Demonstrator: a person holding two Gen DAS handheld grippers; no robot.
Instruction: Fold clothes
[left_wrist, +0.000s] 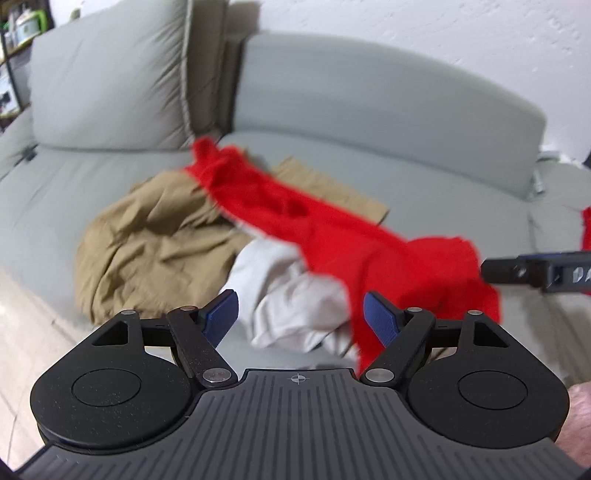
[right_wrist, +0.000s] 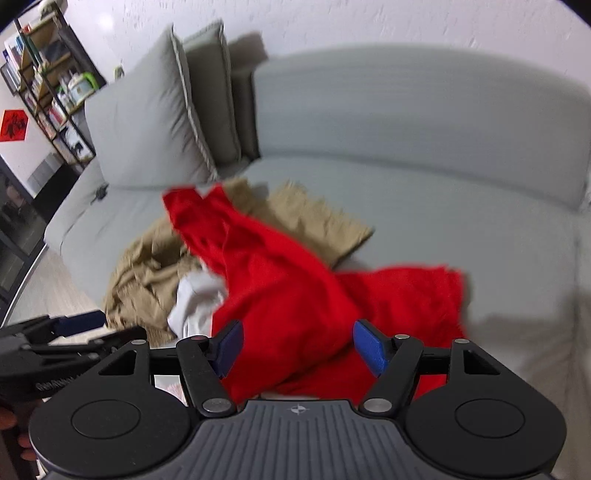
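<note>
The red garment (right_wrist: 280, 280) sprawls over the tan garment (right_wrist: 147, 273) on the sofa (right_wrist: 424, 199); soft, light, floppy, best pinched at a hem; left gripper (left_wrist: 301, 319) and right gripper (right_wrist: 298, 345) gape, empty.

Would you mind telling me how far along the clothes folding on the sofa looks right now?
Nothing looks folded yet. The red garment lies rumpled over the tan garment and the white garment on the grey sofa. In hand: nothing, as the left tool and right tool are both open above the pile. All three garments remain to be folded.
</note>
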